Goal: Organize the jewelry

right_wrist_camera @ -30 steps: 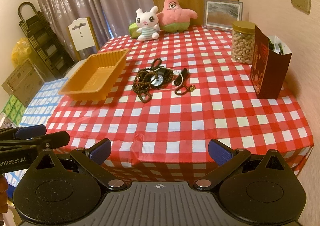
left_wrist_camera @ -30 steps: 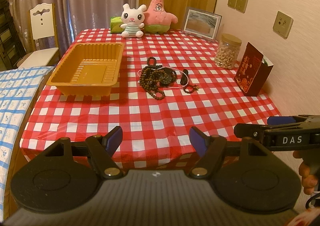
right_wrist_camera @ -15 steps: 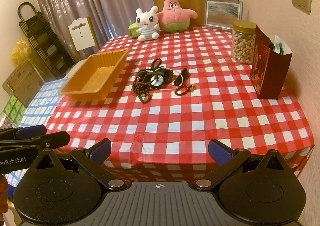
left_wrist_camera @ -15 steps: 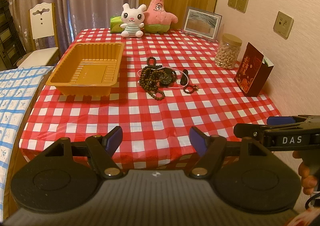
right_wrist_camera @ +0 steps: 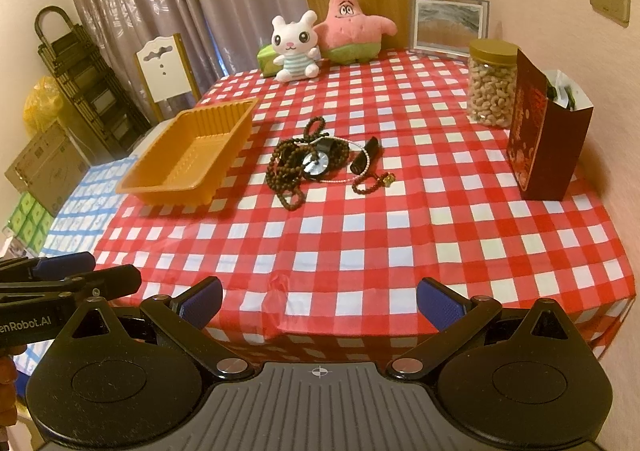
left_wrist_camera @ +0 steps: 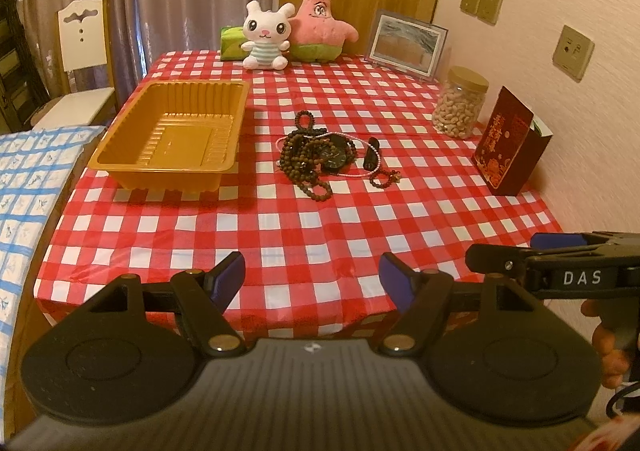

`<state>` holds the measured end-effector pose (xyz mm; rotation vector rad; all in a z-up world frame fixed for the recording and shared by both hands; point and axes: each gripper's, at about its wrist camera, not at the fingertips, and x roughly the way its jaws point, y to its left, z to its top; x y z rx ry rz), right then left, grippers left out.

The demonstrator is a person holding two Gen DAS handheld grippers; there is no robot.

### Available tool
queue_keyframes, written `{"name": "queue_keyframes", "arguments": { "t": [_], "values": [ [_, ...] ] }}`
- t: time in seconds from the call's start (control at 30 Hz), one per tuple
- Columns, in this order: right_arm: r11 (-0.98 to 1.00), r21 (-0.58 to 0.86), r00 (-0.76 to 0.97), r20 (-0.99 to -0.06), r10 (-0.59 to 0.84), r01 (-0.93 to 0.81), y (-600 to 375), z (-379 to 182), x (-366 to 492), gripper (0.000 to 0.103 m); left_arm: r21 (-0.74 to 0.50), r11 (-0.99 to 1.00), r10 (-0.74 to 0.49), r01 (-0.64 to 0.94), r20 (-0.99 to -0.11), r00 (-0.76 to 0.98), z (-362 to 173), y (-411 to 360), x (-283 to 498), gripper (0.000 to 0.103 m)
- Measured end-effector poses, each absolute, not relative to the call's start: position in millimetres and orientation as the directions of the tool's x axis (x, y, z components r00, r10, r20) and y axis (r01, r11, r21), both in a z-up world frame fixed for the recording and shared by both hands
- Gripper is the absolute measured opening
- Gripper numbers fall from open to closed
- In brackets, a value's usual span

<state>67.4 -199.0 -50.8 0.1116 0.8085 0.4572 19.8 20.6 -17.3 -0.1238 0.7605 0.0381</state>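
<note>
The checked-cloth table (left_wrist_camera: 304, 227) carries an orange tray (left_wrist_camera: 132, 163), tangled jewelry (left_wrist_camera: 320, 159), plush toys (left_wrist_camera: 266, 35), a nut jar (left_wrist_camera: 460, 103).

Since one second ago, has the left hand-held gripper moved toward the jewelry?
No. The left hand-held gripper hangs at the near edge of the table, the jewelry equally far.

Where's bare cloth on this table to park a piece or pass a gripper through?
Widest free patch: the red-and-white checked tablecloth between the tangle of dark bead strings and watch and the near edge. A narrower lane runs between that tangle and the orange plastic tray. Crowded: right side, by the cashew jar and dark red gift bag.
</note>
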Motion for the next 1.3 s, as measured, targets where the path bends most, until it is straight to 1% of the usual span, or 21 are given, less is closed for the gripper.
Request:
{"name": "queue_keyframes", "arguments": {
  "t": [0.27,0.7,0.97,1.1,1.3],
  "values": [
    [0.895,0.289,0.600,-0.667,0.442,-0.339,-193,-59,95,0.103,-0.127,0.977,0.036,-0.172,-0.696,0.717,-28,56,39,0.072],
    [0.907,0.302,0.614,-0.668,0.420,-0.293,-161,-85,156,0.102,-0.144,0.920,0.184,-0.365,-0.663,0.725,-56,145,64,0.071],
    [0.923,0.290,0.637,-0.668,0.384,-0.252,-135,-98,198,0.102,-0.151,0.900,0.208,-0.408,-0.675,0.708,-77,192,95,0.071],
    [0.931,0.279,0.632,-0.684,0.364,-0.235,-124,-106,215,0.102,-0.153,0.896,0.213,-0.417,-0.676,0.705,-86,211,109,0.071],
    [0.945,0.253,0.616,-0.716,0.327,-0.207,-110,-118,234,0.102,-0.214,0.866,0.223,-0.451,-0.642,0.734,-98,241,124,0.069]
  ]
}}
